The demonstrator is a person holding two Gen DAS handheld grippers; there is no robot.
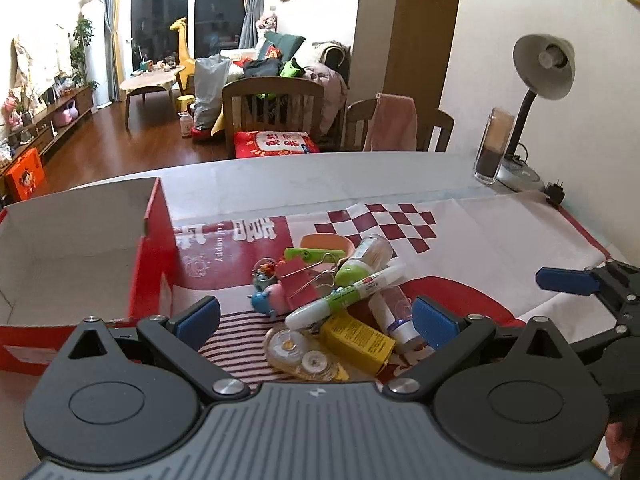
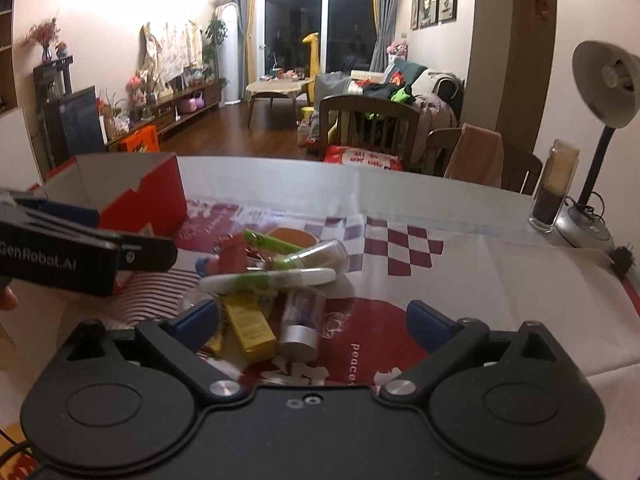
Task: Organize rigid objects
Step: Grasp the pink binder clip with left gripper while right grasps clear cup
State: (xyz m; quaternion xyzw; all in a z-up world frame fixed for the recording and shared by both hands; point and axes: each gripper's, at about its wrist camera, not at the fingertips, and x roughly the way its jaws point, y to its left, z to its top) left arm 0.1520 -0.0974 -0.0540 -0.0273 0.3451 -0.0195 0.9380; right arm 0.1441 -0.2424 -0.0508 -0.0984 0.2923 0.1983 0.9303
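None of the pile [image 1: 336, 304] is sorted: red box [image 1: 76, 248], left of frame, looks empty; left gripper [image 1: 316, 320] and right gripper [image 2: 314, 320] gape wide, holding nothing.

Warm indoor light filled both views, brighter in the left wrist view, dimmer and yellower in the right. The glass doors [image 1: 186, 20] were black with night and showed faint reflections. The upper-left wall [image 2: 112, 4] glared white. Fisheye bending curved the worktop's [image 1: 280, 172] far edge. Objects near the right wrist camera looked soft and blurred.
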